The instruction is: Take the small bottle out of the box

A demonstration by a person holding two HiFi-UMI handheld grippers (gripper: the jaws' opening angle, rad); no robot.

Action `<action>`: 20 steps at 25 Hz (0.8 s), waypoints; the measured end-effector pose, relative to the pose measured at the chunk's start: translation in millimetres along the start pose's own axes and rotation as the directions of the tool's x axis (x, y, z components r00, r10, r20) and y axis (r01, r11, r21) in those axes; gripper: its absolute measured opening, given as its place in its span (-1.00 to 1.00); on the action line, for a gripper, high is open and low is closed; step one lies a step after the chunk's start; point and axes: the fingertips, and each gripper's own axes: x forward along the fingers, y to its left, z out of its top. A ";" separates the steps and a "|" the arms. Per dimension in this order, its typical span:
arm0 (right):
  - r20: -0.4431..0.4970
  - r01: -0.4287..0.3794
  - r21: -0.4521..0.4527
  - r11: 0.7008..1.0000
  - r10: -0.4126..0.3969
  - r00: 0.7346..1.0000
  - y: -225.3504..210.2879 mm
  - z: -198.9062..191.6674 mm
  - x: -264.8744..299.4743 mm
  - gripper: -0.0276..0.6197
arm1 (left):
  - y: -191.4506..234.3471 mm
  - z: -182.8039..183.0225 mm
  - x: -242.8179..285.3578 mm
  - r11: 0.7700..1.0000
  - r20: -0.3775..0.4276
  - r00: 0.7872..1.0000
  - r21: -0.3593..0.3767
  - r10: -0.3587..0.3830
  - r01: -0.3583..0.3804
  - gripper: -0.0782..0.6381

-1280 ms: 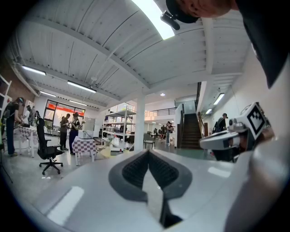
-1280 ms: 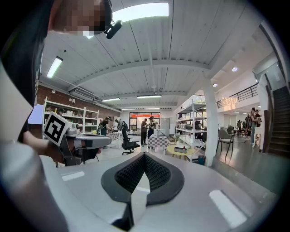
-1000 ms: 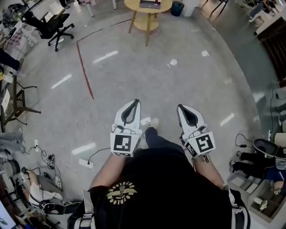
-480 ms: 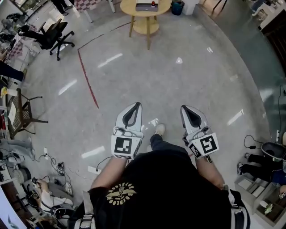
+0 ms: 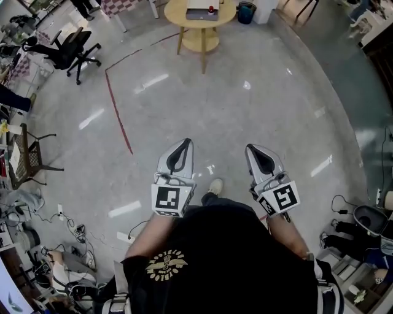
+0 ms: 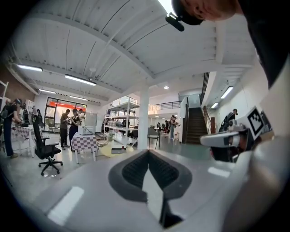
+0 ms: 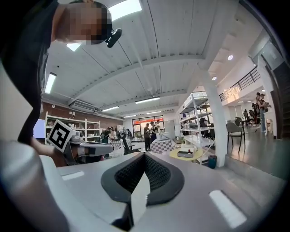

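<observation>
While the round desk (image 5: 175, 13) sits well ahead, left claw (image 5: 184, 142) and right claw (image 5: 249, 148) hang over the floor (image 5: 245, 110), both pinched tight, nothing gripped.

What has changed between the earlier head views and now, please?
The person has walked forward towards the round table: the red floor line and the office chair have slid down the head view, and the shoe between the grippers has changed place. Nothing was taken hold of or let go. The left gripper and right gripper stay side by side, shut and empty.
</observation>
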 end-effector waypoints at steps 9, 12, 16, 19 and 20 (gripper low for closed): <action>-0.007 -0.012 0.010 1.000 0.012 1.000 -26.4 5.5 21.7 -0.89 | 14.6 9.8 28.4 0.999 0.003 0.999 -0.019 0.042 -0.042 -0.78; -0.001 -0.019 0.006 1.000 0.019 1.000 -28.5 7.5 20.9 -0.89 | 12.6 12.9 33.1 0.999 0.002 0.999 -0.023 0.040 -0.040 -0.78; -0.003 -0.036 0.020 0.999 0.036 0.999 -27.2 5.3 28.2 -0.89 | 11.6 11.6 33.7 1.000 -0.008 1.000 -0.017 0.025 -0.025 -0.78; -0.008 -0.042 0.020 0.999 0.043 0.999 -29.1 4.1 42.9 -0.89 | 21.2 7.0 41.3 0.999 -0.028 0.999 -0.035 0.030 -0.030 -0.78; -0.010 -0.042 0.024 0.999 0.042 0.999 -31.1 3.2 48.7 -0.89 | 25.3 4.7 45.0 0.999 -0.035 0.999 -0.043 0.030 -0.031 -0.78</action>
